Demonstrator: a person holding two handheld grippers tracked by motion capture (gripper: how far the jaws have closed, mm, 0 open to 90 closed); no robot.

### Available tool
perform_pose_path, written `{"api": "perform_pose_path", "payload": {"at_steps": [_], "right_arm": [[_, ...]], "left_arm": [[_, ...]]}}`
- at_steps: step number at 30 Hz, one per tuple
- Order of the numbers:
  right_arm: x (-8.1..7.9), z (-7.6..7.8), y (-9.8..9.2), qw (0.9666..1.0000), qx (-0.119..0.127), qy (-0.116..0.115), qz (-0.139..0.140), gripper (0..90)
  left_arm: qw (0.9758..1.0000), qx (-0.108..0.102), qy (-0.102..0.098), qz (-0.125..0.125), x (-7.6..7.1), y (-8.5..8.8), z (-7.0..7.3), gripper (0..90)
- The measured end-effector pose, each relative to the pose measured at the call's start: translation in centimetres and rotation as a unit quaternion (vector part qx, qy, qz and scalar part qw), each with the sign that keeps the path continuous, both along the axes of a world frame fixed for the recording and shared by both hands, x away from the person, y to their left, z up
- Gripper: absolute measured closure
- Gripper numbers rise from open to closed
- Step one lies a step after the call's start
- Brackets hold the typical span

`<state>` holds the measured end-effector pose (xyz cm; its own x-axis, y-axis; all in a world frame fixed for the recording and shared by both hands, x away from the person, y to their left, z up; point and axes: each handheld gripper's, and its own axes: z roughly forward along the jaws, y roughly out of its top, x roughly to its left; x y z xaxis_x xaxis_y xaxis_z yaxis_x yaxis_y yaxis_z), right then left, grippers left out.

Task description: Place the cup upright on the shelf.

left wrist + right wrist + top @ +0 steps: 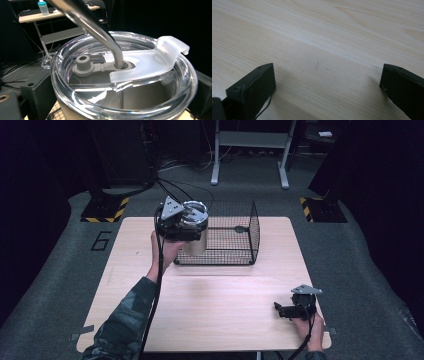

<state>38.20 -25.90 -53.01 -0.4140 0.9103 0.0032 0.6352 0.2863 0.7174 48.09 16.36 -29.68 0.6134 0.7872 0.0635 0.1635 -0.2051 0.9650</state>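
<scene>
The tumbler (194, 237) stands upright, long axis vertical, at the wire basket's (235, 232) left front corner, its metal straw (100, 30) leaning away. The left gripper (175, 222) seems clamped around it. The right gripper (290, 310) rests wide apart, holding nothing, on the pale wooden table (215, 305); dark room beyond.

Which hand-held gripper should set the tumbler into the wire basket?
Left. The left hand-held gripper holds the clear-lidded steel tumbler beside the black wire basket; the right hand-held gripper rests open near the table's front corner.
</scene>
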Motion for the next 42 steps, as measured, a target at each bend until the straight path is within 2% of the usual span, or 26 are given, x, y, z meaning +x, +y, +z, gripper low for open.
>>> {"api": "perform_pose_path", "payload": {"at_steps": [4, 7, 13, 14, 17, 21, 33, 42], "right_arm": [[0.0, 0.0, 0.0, 1.0, 0.0, 0.0, 0.0, 0.0], [0.0, 0.0, 0.0, 1.0, 0.0, 0.0, 0.0, 0.0], [0.0, 0.0, 0.0, 1.0, 0.0, 0.0, 0.0, 0.0], [0.0, 0.0, 0.0, 1.0, 0.0, 0.0, 0.0, 0.0], [0.0, 0.0, 0.0, 1.0, 0.0, 0.0, 0.001, 0.0], [0.0, 0.0, 0.0, 1.0, 0.001, 0.0, -0.002, 0.0], [0.0, 0.0, 0.1, 1.0, 0.003, 0.001, -0.004, 0.0], [0.0, 0.0, 0.0, 1.0, 0.002, -0.001, -0.003, 0.0]], "left_arm": [[1.0, 0.0, 0.0, 0.0, 0.9, -0.5, 0.4, 3.9], [1.0, -0.007, 0.002, 0.002, 1.6, -0.7, 0.4, 3.9], [0.9999, -0.003, 0.009, 0.004, 2.7, -1.1, 0.2, 3.9], [0.9999, -0.008, 0.009, 0.007, 3.0, -1.3, 0.2, 3.9], [1.0, -0.003, 0.009, 0.0, 3.6, -1.5, 0.2, 3.9], [1.0, -0.002, 0.009, 0.004, 4.9, -2.1, 0.1, 3.9], [0.9999, 0.011, 0.004, 0.009, 6.8, -3.1, -0.1, 3.9], [0.9996, 0.017, 0.014, 0.019, 8.7, -4.1, -0.9, 3.9]]}}
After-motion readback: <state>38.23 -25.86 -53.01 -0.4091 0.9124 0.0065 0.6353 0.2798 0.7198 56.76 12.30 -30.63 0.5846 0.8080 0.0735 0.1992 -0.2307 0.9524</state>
